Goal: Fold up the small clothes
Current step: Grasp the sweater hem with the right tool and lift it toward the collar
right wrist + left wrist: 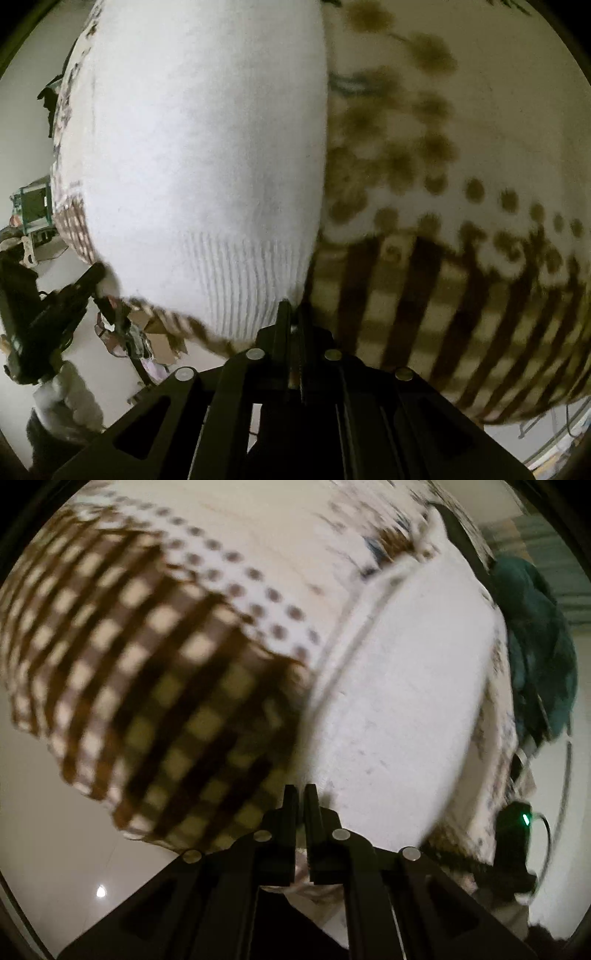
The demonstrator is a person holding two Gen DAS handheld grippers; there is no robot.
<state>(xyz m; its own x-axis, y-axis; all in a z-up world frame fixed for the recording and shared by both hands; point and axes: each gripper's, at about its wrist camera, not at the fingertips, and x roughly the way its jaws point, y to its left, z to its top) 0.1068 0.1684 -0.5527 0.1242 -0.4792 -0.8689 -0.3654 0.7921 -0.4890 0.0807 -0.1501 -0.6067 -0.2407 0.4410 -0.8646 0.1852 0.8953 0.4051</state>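
Note:
A white knitted garment (399,701) lies spread on a cloth with brown checks and dots (155,686). In the left wrist view my left gripper (300,794) is shut at the garment's near edge, with white fabric showing between its fingers. In the right wrist view my right gripper (291,310) is shut on the corner of the ribbed hem of the white garment (207,166), next to the checked cloth (424,295). The left gripper (98,271) shows there at far left, pinching the hem's other corner. Both views are blurred.
A teal garment (535,646) lies heaped past the white one at the right. A black device with a green light (517,823) sits at the cloth's right edge. Pale floor (55,830) lies below. A person's white fuzzy sleeve (66,398), cardboard boxes (159,332) and a green crate (33,206) are at left.

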